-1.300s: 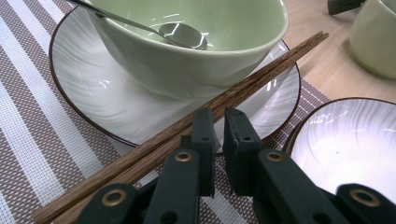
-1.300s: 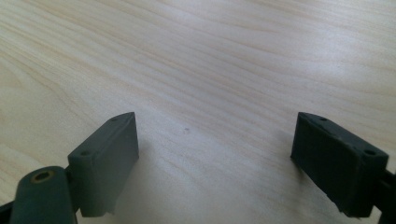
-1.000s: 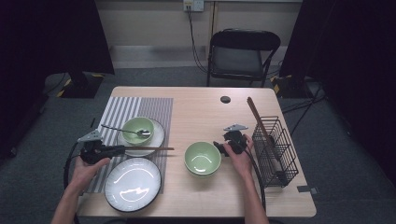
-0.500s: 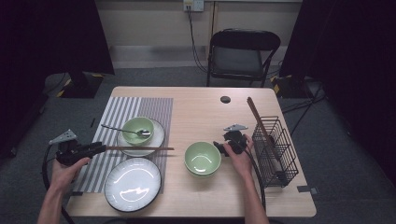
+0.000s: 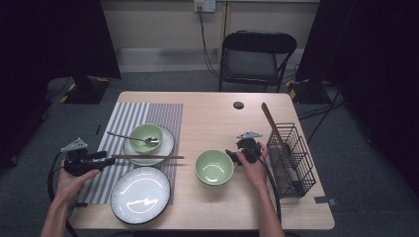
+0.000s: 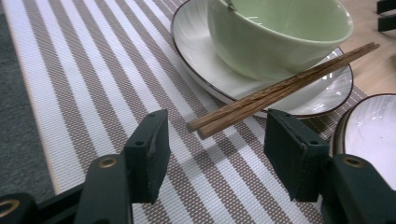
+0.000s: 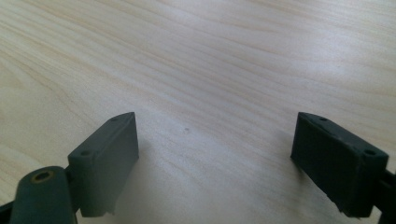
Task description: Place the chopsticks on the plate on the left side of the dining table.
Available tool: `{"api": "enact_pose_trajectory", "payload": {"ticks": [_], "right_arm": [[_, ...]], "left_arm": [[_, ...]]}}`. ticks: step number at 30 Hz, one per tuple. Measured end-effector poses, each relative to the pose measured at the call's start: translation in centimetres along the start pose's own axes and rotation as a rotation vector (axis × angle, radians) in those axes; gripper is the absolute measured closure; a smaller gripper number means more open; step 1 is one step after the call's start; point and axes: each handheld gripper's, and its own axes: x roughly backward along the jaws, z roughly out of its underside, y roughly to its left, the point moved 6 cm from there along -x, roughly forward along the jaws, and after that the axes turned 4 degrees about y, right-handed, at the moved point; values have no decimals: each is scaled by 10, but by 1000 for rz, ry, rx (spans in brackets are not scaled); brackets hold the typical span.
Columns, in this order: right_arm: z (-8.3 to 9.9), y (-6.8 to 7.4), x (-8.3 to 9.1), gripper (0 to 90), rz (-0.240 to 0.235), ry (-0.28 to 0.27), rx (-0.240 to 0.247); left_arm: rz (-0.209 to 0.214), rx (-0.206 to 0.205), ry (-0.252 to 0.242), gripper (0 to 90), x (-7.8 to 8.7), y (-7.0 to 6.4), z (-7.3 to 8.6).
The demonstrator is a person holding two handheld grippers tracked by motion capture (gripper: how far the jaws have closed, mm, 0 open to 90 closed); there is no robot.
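High view: the left gripper [image 5: 101,159] sits at the left edge of the striped placemat [image 5: 126,118], its jaws spread wide and empty, pointing at the near ends of the chopsticks [image 5: 148,157]. Left gripper view: the chopsticks [image 6: 280,91] lie as a touching pair just ahead of the jaws, centred on the gap between them but not within it; their far ends rest on the rim of the white saucer [image 6: 205,79]. A green bowl [image 6: 275,35] stands in that saucer directly behind the chopsticks. Beyond the jaw at the right of this view lies the rim of the large white plate [image 6: 369,121]. Nothing stands between the jaws and the chopstick ends.

High view: a spoon [image 5: 133,138] rests in the green bowl. The right gripper [image 5: 231,153] lies on the tabletop [image 5: 207,118] just beside a second green bowl [image 5: 214,167], with a black wire basket [image 5: 291,158] behind the hand. Right gripper view: the jaws stand wide apart and empty over bare wood [image 7: 210,70].
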Motion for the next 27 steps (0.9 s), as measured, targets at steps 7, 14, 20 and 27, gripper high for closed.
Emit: {"api": "enact_pose_trajectory", "payload": {"ticks": [7, 14, 20, 27], "right_arm": [[0, 0, 0, 141, -1, 1, 1], [0, 0, 0, 141, -1, 0, 1], [0, 0, 0, 141, -1, 1, 2], [0, 0, 0, 141, 0, 0, 0]], "left_arm": [[-2, -19, 34, 366, -6, -2, 1], [-5, -22, 66, 357, -11, -4, 2], [1, -38, 80, 367, -14, -7, 2], [2, -63, 84, 384, -15, -11, 2]]}}
